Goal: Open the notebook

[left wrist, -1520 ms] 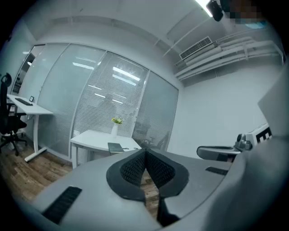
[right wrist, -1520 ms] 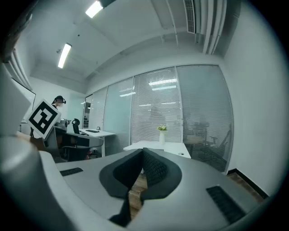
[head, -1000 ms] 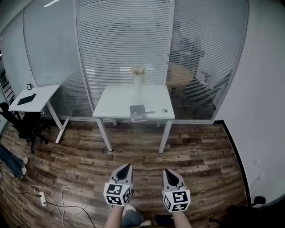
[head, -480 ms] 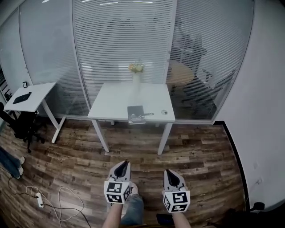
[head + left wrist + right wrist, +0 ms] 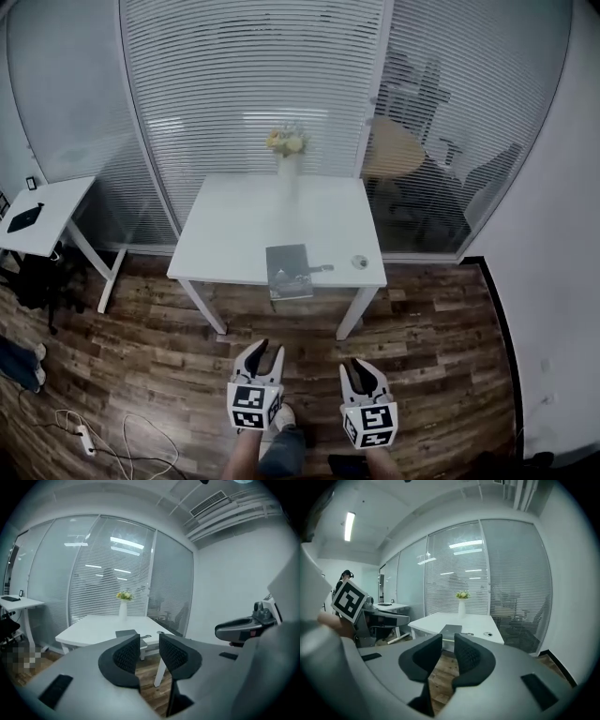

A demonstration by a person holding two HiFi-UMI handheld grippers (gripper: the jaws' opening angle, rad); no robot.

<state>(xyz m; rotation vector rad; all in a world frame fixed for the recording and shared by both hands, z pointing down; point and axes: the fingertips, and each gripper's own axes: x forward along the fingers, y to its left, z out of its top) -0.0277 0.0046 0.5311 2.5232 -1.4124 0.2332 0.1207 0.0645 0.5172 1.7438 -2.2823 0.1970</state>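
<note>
A grey closed notebook (image 5: 289, 271) lies at the front edge of the white table (image 5: 234, 234), with a pen (image 5: 320, 268) just to its right. Both grippers hover over the wooden floor, well short of the table. My left gripper (image 5: 260, 352) points at the table, its jaws opening with nothing between them. My right gripper (image 5: 362, 367) is beside it, jaws also opening and empty. In the left gripper view the notebook (image 5: 127, 633) shows beyond the parted pads (image 5: 126, 652). The right gripper view has the notebook (image 5: 451, 630) straight ahead.
A white vase of flowers (image 5: 287, 155) stands at the table's back edge and a small round object (image 5: 360, 262) lies near its right front corner. A second white desk (image 5: 42, 220) is at the left, cables and a power strip (image 5: 84, 436) lie on the floor, and a glass wall with blinds (image 5: 253, 84) is behind.
The table has come closer and grown in view as I moved toward it. Both grippers' jaws, shut before, now stand apart.
</note>
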